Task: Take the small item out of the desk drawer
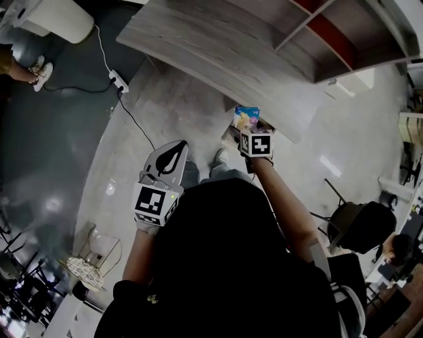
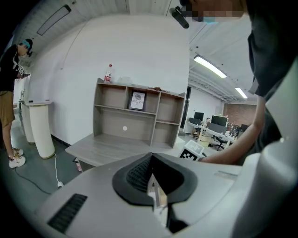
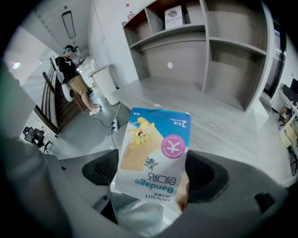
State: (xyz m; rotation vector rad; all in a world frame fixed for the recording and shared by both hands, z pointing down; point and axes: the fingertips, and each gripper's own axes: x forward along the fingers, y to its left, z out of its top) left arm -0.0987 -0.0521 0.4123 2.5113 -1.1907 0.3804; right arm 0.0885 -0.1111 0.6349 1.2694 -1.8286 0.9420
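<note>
A small blue-and-white bandage packet (image 3: pixel 156 158) stands upright between the jaws of my right gripper (image 3: pixel 153 204), which is shut on its lower end. In the head view the packet (image 1: pixel 246 117) is held out in front of the person, just below the near edge of the grey wooden desk (image 1: pixel 218 53), with the right gripper (image 1: pixel 251 132) behind it. My left gripper (image 1: pixel 166 160) hangs lower left over the floor, away from the desk. Its jaws (image 2: pixel 151 158) are pressed together with nothing in them. The drawer itself is not clearly visible.
A grey shelf unit (image 1: pixel 344 33) stands on the desk's far side. A power strip (image 1: pixel 119 81) with its cable lies on the floor at left, beside a white pedestal (image 1: pixel 56 20). A person (image 3: pixel 77 79) stands further left. A dark chair (image 1: pixel 360 224) is at right.
</note>
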